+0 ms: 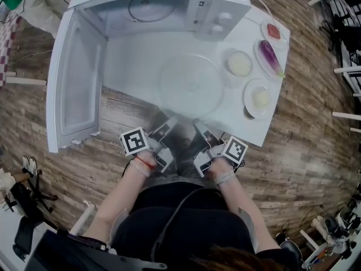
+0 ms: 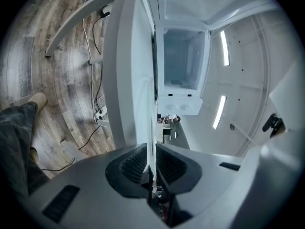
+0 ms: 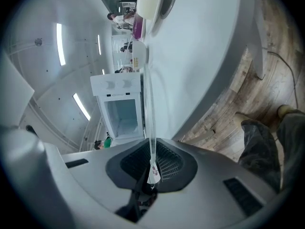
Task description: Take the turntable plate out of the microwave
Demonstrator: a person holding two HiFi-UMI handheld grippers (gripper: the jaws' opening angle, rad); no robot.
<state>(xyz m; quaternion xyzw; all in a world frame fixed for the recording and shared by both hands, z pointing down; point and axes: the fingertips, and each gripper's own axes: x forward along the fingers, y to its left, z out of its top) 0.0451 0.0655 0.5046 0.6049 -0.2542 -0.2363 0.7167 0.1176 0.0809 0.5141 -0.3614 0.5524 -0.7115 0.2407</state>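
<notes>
L gripper (image 1: 169, 124), R gripper (image 1: 199, 126) clamped on turntable plate (image 1: 189, 86) rim

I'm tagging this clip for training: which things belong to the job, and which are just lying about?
Job: microwave, turntable plate, left tool and right tool gripping the plate's rim.
Lying about: eggplant plate, red-food saucer, cream-food dish, white-food plate.

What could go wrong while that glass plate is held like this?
The left hand-held gripper and the right hand-held gripper each pinch only the near rim of the glass plate, so it may slip or tip and break. The small dish of food sits close beside it and could get knocked.
</notes>
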